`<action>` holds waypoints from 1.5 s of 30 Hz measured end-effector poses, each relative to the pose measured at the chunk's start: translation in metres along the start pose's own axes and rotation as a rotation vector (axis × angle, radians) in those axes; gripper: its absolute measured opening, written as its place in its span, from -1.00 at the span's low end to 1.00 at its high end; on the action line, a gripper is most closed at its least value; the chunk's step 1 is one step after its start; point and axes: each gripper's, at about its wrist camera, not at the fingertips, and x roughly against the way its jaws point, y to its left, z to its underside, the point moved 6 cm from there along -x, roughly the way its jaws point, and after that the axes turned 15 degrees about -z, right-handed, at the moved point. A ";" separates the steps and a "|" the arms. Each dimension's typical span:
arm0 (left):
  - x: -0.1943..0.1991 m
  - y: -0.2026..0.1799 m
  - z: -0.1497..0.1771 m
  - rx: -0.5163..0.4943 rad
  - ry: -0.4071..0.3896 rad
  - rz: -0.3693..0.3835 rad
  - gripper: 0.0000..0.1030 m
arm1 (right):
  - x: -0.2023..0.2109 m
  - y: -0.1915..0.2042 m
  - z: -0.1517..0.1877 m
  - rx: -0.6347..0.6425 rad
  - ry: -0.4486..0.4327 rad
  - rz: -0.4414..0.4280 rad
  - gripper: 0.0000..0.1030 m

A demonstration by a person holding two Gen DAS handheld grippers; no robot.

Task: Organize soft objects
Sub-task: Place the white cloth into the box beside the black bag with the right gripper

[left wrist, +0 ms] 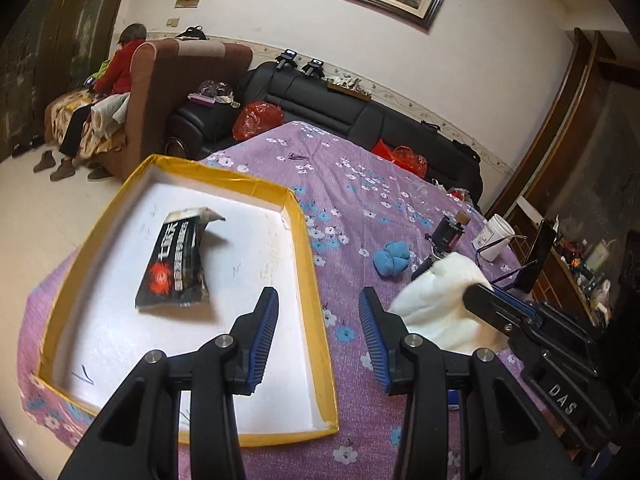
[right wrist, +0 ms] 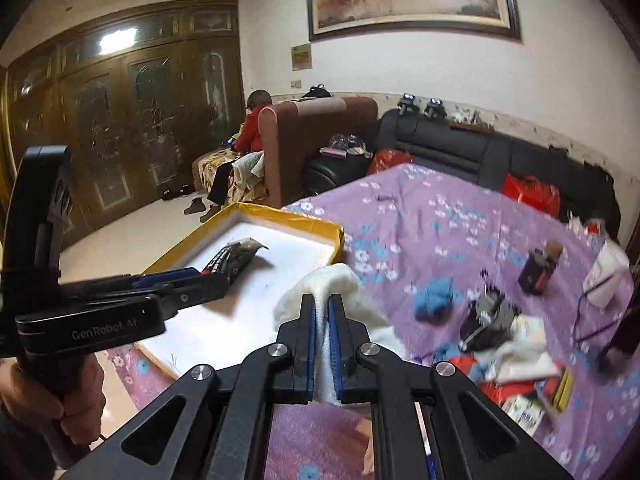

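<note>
The right tool point(right wrist: 320, 312) is clenched on a white fluffy cloth point(right wrist: 344, 280), its blue-padded fingers pressed tight against the fabric, which bunches up above the fingertips and hangs out below them. The cloth is held up over the purple flowered tabletop point(left wrist: 360, 192), just beside the near corner of the yellow-rimmed tray point(left wrist: 298, 216). From the other side, the same white cloth point(left wrist: 436, 308) shows as a soft lump held at the right tool's tip.

The left tool point(left wrist: 318, 308) is released, fingers spread wide with nothing between them, hovering over the right edge of the tray. Inside the tray, on its white floor, lies a black packet point(left wrist: 180, 256) with red and white printing, one end crumpled and lifted.

Farther out on the tabletop sits a small blue soft ball point(left wrist: 392, 258), apart from the tray. Past it stand a dark bottle point(left wrist: 450, 232) and a white jar point(left wrist: 494, 236). In the right wrist view, a blurred heap of mixed items point(right wrist: 516, 356) lies at the right side of the tabletop.
</note>
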 end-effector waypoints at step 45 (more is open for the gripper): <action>0.040 -0.013 0.036 -0.051 -0.045 0.101 0.00 | 0.023 -0.053 0.019 -0.150 -0.010 -0.139 -0.83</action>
